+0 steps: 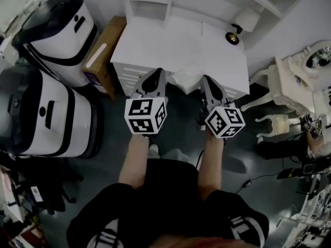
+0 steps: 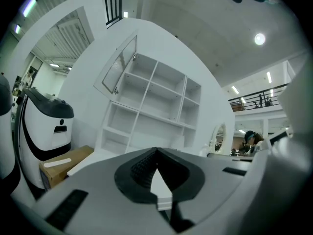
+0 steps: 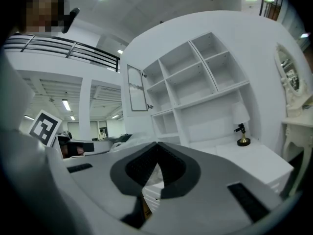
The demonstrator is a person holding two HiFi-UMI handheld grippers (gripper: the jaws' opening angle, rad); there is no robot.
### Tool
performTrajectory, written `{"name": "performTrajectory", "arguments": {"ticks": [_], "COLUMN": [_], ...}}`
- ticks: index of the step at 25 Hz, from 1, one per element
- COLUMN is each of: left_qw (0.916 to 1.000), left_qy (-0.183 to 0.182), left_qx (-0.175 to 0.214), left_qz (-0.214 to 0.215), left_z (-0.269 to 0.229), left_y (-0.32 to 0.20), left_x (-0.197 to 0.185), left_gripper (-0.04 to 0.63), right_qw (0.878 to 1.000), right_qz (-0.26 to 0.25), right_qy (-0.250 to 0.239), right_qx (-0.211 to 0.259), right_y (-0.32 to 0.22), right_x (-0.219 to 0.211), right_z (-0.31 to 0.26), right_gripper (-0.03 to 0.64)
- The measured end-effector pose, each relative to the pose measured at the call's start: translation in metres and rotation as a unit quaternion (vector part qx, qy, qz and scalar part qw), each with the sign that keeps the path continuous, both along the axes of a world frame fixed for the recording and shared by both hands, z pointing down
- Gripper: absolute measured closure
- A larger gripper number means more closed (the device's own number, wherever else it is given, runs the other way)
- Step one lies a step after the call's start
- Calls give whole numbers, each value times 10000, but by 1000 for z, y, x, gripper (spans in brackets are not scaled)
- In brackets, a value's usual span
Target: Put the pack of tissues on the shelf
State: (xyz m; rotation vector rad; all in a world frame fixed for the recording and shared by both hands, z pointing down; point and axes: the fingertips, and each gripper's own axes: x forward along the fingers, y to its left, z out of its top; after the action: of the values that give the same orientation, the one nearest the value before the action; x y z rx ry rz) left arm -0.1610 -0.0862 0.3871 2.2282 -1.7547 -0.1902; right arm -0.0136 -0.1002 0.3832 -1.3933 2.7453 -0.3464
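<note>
Left gripper closed tip to tip, right gripper the same, and neither has anything in its jaws. I see the pack of tissues between them, at the white desk's near edge, with the shelf beyond.

- White desk with drawers, set against a white wall; an open white shelf unit stands on it.
- 1 small lamp at the desk's right rear corner.
- Dark grey floor.
- Cardboard box just left of the desk.
- Round ceiling light.
</note>
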Motion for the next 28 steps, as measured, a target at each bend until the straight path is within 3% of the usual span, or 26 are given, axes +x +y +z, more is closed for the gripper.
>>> {"name": "performTrajectory", "arguments": {"ticks": [8, 17, 22, 28], "left_qw": [9988, 9975, 9957, 9943], "left_qy": [-35, -322, -474, -548], "left_qx": [-457, -615, -676, -481], "left_qz": [193, 149, 431, 783], "left_z": [35, 48, 52, 39], "left_y": [-43, -115, -167, -232], "left_x": [25, 50, 99, 161], "left_gripper": [584, 584, 584, 585], "right_qw": [9989, 9976, 9938, 9927], "right_qz": [323, 283, 713, 1047], "right_qy": [-89, -416, -613, -494], "right_qx": [-321, -468, -590, -323], "right_y": [-38, -111, -162, -218], "right_x": [37, 60, 119, 177], "right_z": [23, 45, 52, 37], "right_gripper": [597, 597, 597, 595]}}
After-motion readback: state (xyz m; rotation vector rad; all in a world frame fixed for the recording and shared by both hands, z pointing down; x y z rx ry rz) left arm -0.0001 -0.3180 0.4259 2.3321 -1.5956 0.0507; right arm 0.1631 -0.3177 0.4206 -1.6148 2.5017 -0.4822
